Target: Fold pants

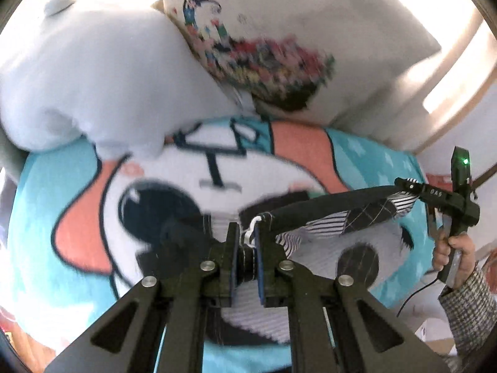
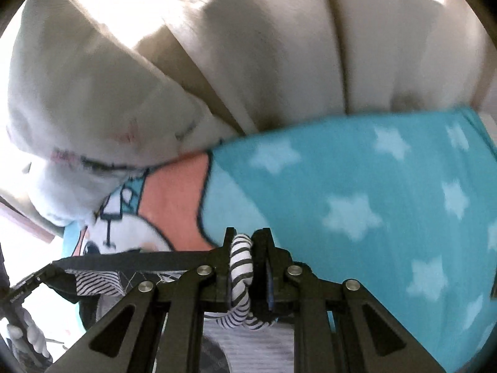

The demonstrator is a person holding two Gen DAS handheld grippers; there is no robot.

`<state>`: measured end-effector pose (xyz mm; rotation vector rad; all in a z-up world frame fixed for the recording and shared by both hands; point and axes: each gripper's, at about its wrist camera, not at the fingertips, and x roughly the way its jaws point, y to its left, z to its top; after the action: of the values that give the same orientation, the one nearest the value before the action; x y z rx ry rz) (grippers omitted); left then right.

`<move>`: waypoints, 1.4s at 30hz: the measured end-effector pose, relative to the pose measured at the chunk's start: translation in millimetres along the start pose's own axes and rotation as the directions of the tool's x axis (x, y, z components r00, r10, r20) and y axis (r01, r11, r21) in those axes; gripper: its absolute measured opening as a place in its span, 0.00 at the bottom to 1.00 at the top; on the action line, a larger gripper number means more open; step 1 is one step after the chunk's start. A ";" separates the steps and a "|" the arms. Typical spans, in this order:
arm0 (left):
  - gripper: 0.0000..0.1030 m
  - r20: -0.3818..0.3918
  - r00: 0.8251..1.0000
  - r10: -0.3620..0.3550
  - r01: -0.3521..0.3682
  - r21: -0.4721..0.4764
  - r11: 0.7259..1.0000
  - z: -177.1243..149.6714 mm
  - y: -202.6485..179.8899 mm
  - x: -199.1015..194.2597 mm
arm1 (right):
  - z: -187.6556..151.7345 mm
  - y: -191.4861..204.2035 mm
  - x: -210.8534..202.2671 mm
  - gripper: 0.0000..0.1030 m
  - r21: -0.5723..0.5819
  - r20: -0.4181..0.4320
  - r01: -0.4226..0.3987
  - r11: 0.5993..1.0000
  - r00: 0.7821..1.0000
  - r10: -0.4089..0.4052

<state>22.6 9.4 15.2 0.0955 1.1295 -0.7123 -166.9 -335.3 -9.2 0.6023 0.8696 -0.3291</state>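
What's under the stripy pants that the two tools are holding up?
Under the striped pants lies a turquoise blanket with a big cartoon face and white stars. The left tool and right tool pinch the waistband. What is beneath the blanket is covered.

Left wrist view: looks forward along the left claw (image 1: 247, 242), close above a cartoon-print blanket (image 1: 77, 186), facing a white pillow (image 1: 77, 77) and a printed cushion (image 1: 264, 46); the right claw (image 1: 403, 183) appears at right. Right wrist view: looks forward along the right claw (image 2: 245, 242), equally close, facing pale cushions (image 2: 279, 46) over the blanket's star-patterned part (image 2: 341, 180); the left claw's body (image 2: 37, 279) enters at lower left. Both views share the blanket and the striped pants (image 1: 326, 223) (image 2: 240, 267) stretched between the claws.
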 end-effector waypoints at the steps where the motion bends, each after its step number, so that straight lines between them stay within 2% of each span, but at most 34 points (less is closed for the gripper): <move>1: 0.09 -0.007 1.000 0.002 -0.002 0.001 1.000 -8.5 -1.2 0.3 | -10.1 -5.1 -2.7 0.16 0.015 -0.008 -0.011 1.000 1.000 0.011; 4: 0.10 -0.055 0.998 0.015 -0.014 0.019 1.000 -41.0 -6.6 7.5 | -41.5 -22.6 -10.0 0.17 0.052 -0.027 -0.041 0.998 0.999 0.042; 9: 0.12 -0.154 0.983 0.101 -0.100 0.012 0.995 -90.1 -3.8 28.0 | -94.4 -51.6 -19.2 0.21 0.130 -0.046 -0.063 0.989 0.997 0.069; 10: 0.12 -0.161 0.982 0.097 -0.099 -0.003 0.995 -96.8 -1.0 27.9 | -101.8 -58.5 -25.1 0.23 0.152 -0.039 -0.071 0.986 0.996 0.078; 11: 0.12 -0.165 0.982 0.090 -0.095 -0.020 0.995 -101.5 2.3 26.5 | -107.5 -65.4 -32.5 0.36 0.175 -0.029 -0.074 0.982 0.996 0.080; 12: 0.13 -0.165 0.983 0.085 -0.092 -0.034 0.995 -104.8 5.5 24.1 | -112.0 -72.1 -41.6 0.48 0.193 -0.010 -0.070 0.979 0.997 0.073; 13: 0.14 -0.162 0.983 0.083 -0.092 -0.048 0.995 -107.2 9.1 19.5 | -113.8 -76.9 -50.2 0.49 0.202 0.010 -0.062 0.977 0.998 0.061; 16: 0.22 -0.138 0.986 0.088 -0.102 -0.095 0.990 -111.4 23.1 0.4 | -114.0 -89.0 -75.7 0.49 0.213 0.070 -0.022 0.977 0.998 0.007; 19: 0.25 -0.115 0.985 0.125 -0.142 -0.153 0.978 -113.1 41.1 -15.3 | -107.6 -88.8 -84.9 0.49 0.204 0.105 -0.035 0.978 0.994 0.014; 21: 0.25 -0.091 0.987 0.132 -0.149 -0.203 0.968 -111.4 50.3 -24.1 | -105.6 -77.9 -79.8 0.49 0.164 0.093 -0.048 0.985 0.995 0.033; 23: 0.25 -0.061 0.992 0.112 -0.123 -0.250 0.960 -108.6 55.0 -31.5 | -105.3 -66.4 -70.8 0.49 0.123 0.068 -0.038 0.992 0.997 0.030; 25: 0.30 -0.036 0.995 0.096 -0.102 -0.272 0.957 -105.6 54.4 -35.5 | -104.3 -55.6 -59.7 0.49 0.086 0.056 0.028 0.996 0.998 -0.033; 28: 0.32 -0.016 0.997 0.073 -0.075 -0.280 0.957 -99.0 48.8 -35.1 | -101.6 -47.7 -39.0 0.44 0.046 0.007 0.065 0.997 0.998 -0.066; 29: 0.32 -0.011 0.998 0.069 -0.069 -0.281 0.957 -96.7 46.7 -34.0 | -102.3 -44.8 -33.6 0.30 0.028 -0.013 0.078 0.997 0.997 -0.078; 30: 0.32 -0.006 0.998 0.064 -0.064 -0.282 0.957 -95.0 45.2 -33.0 | -103.4 -40.6 -27.5 0.12 -0.001 -0.040 0.100 0.995 0.994 -0.100; 31: 0.32 0.001 0.998 0.058 -0.056 -0.285 0.957 -92.8 43.0 -32.2 | -103.9 -36.6 -25.0 0.11 -0.025 -0.051 0.122 0.992 0.991 -0.123; 33: 0.32 0.009 0.998 0.054 -0.050 -0.284 0.957 -89.1 39.7 -31.0 | -99.9 -33.2 -34.7 0.06 -0.022 -0.017 0.100 0.995 0.995 -0.101; 36: 0.33 0.019 0.998 0.062 -0.054 -0.277 0.959 -85.3 36.7 -29.9 | -85.8 -34.4 -68.9 0.04 0.026 0.094 0.064 0.998 0.993 -0.066; 38: 0.35 0.020 0.998 0.064 -0.056 -0.287 0.956 -84.5 38.9 -28.3 | -81.4 -39.5 -82.2 0.04 0.043 0.134 0.071 0.997 0.988 -0.077; 42: 0.36 0.010 0.998 0.055 -0.048 -0.336 0.941 -86.2 50.2 -22.5 | -86.2 -64.1 -68.8 0.05 0.090 0.085 0.156 0.984 0.983 -0.164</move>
<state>-22.6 94.8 -18.1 -0.1710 1.2105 -0.4642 -293.9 -330.7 -20.4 0.5904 0.8202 -0.5371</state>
